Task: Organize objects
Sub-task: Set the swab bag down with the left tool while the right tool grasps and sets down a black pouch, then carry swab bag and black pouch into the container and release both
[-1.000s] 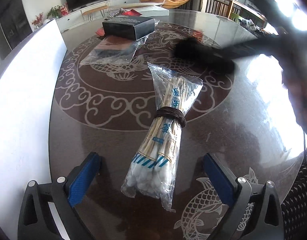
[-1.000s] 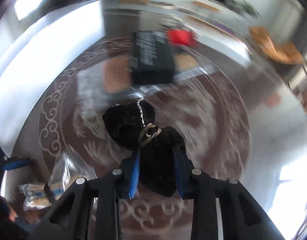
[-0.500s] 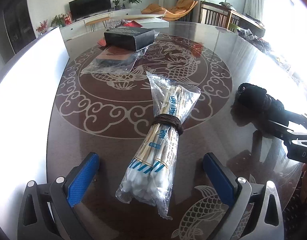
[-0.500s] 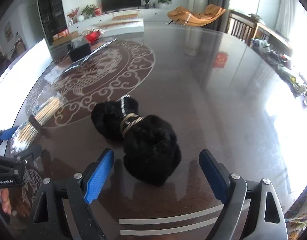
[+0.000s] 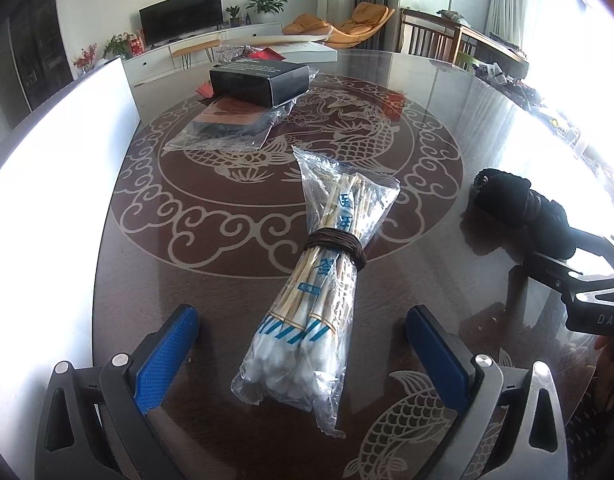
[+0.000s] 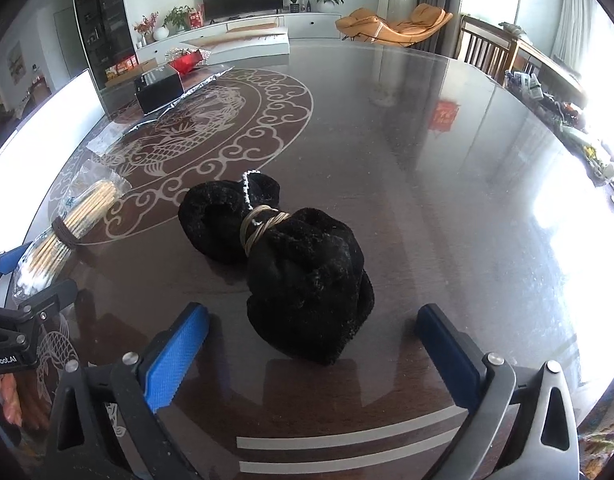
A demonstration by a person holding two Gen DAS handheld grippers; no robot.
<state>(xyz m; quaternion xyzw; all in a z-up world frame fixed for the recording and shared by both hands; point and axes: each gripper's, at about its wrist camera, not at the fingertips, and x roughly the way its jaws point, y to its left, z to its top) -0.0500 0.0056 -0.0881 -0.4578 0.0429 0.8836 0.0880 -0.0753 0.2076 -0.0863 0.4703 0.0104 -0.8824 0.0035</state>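
Observation:
A clear bag of cotton swabs (image 5: 323, 276), tied round the middle with a brown band, lies on the dark table between the open jaws of my left gripper (image 5: 303, 344). It also shows in the right wrist view (image 6: 67, 224). A black fuzzy bundle (image 6: 295, 260), tied with a tan cord, lies on the table just ahead of my open right gripper (image 6: 315, 344), untouched. The bundle shows at the right of the left wrist view (image 5: 523, 208), with the right gripper (image 5: 587, 292) behind it.
A black box (image 5: 263, 80) and a flat packet in clear plastic (image 5: 231, 124) lie at the far left of the round table (image 6: 427, 160). A white board (image 5: 47, 184) runs along the table's left edge. Chairs stand beyond the far edge.
My right gripper has let go of the black bundle, opened wide and set it on the table to the right of the swabs. The left gripper has stayed open over the swabs.

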